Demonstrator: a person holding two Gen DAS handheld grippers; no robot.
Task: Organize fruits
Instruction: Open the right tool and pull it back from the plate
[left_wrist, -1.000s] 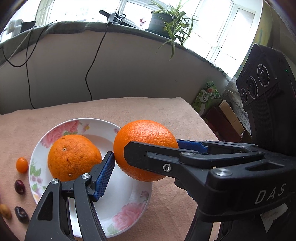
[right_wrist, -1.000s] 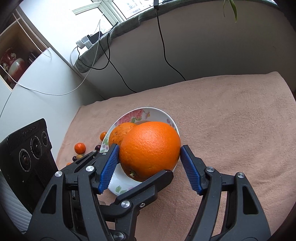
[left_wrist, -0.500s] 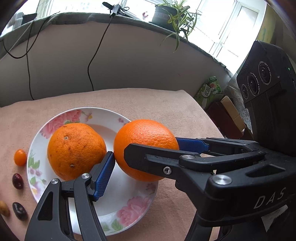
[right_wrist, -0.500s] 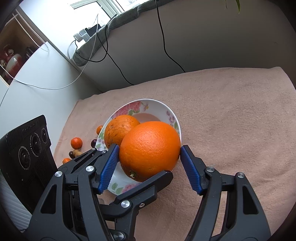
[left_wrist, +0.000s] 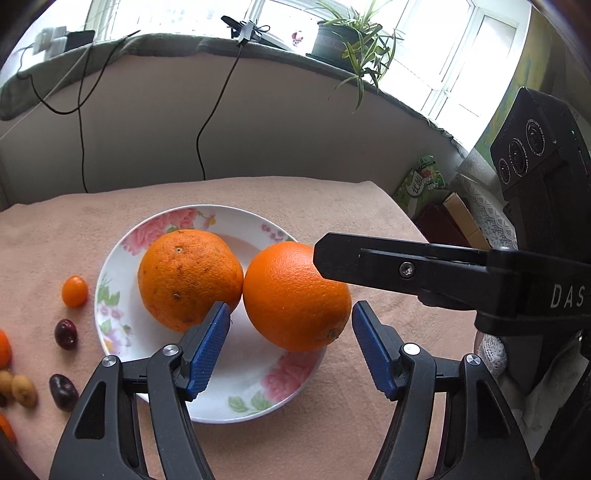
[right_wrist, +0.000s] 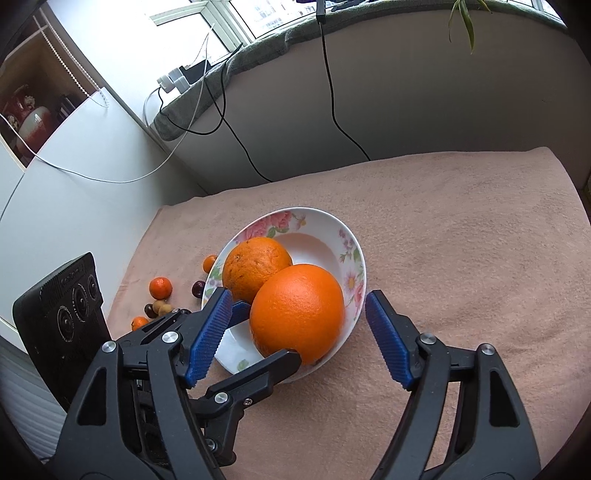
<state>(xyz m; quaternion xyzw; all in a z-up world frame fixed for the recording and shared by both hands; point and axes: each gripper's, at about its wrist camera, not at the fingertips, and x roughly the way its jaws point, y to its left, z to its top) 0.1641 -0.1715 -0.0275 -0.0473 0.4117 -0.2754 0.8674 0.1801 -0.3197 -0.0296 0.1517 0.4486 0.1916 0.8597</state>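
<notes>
A white floral plate (left_wrist: 236, 402) (right_wrist: 351, 240) on the pink cloth holds two oranges. The smooth bright orange (left_wrist: 295, 295) (right_wrist: 297, 314) lies at the plate's right rim, touching the rougher orange (left_wrist: 188, 277) (right_wrist: 256, 267). My right gripper (right_wrist: 297, 338) is open, its blue pads apart from the smooth orange on both sides. My left gripper (left_wrist: 290, 347) is open, just in front of the smooth orange, empty. The right gripper's black finger (left_wrist: 406, 266) crosses the left wrist view over the orange's right side.
Small fruits lie left of the plate: a kumquat (left_wrist: 74, 291), dark cherries (left_wrist: 65, 334), longans (left_wrist: 22, 391), a small mandarin (right_wrist: 160, 288). A wall with hanging cables stands behind the table. Boxes and bags sit beyond the table's right edge (left_wrist: 436, 218).
My right gripper has opened and let go of the smooth orange, which now rests on the plate against the other orange. Both grippers have drawn back a little.
</notes>
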